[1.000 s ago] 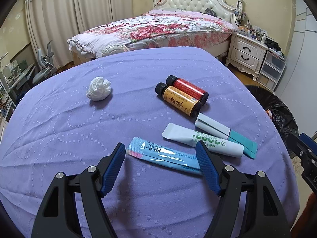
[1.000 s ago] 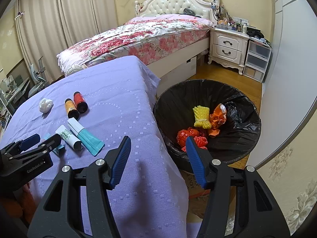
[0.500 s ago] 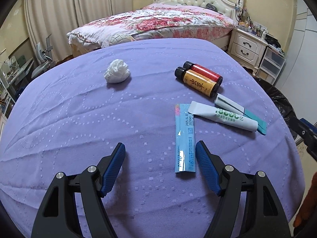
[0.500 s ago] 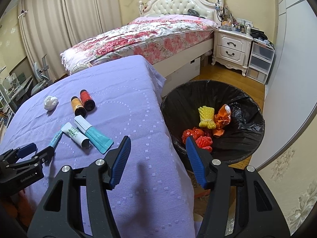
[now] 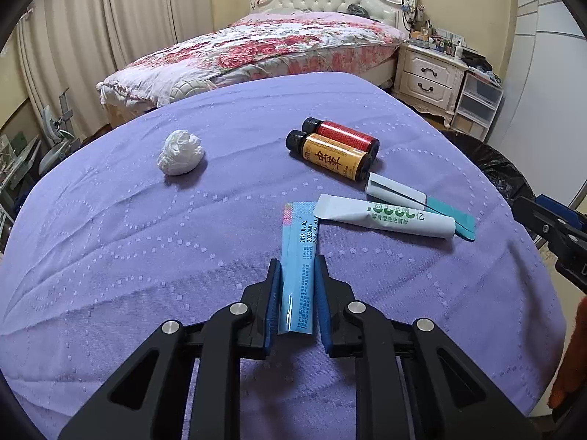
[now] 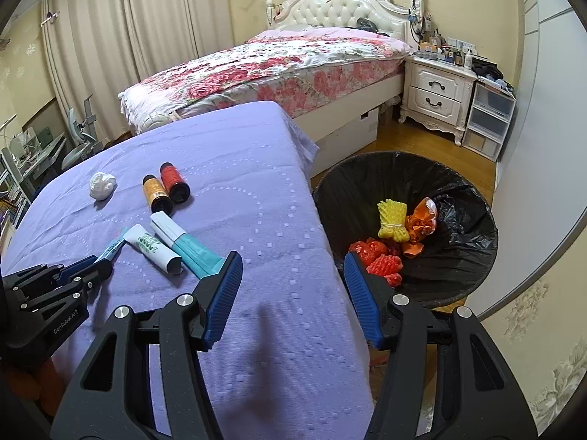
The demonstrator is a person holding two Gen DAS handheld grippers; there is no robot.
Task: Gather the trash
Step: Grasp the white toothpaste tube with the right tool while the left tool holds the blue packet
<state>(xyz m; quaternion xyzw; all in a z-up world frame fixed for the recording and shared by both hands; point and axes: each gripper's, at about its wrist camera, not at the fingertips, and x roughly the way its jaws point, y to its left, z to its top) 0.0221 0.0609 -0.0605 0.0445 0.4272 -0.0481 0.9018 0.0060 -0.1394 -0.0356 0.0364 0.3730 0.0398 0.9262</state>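
A flat blue sachet [image 5: 299, 253] lies on the purple bedspread [image 5: 146, 238] pointing away from me. My left gripper [image 5: 297, 267] is closing on it, with the blue pads pressing its two long edges. From the right wrist view the sachet [image 6: 114, 247] sticks out of the left gripper [image 6: 91, 267]. My right gripper [image 6: 291, 260] hangs open and empty over the bedspread's right edge, beside the black-lined trash bin [image 6: 403, 156]. A crumpled white tissue [image 5: 180, 152] sits further back on the left.
A white tube [image 5: 385, 216] and a teal tube [image 5: 422, 200] lie just right of the sachet, with an orange bottle [image 5: 330, 154] and a red bottle [image 5: 345, 135] behind them. The bin holds yellow, orange and red scraps [image 6: 392, 220]. A floral bed and a white nightstand [image 6: 436, 91] stand beyond.
The left gripper's jaws went from wide apart to shut on the blue sachet, which first turned from lying crosswise to lengthwise. The right gripper stayed open and hardly moved.
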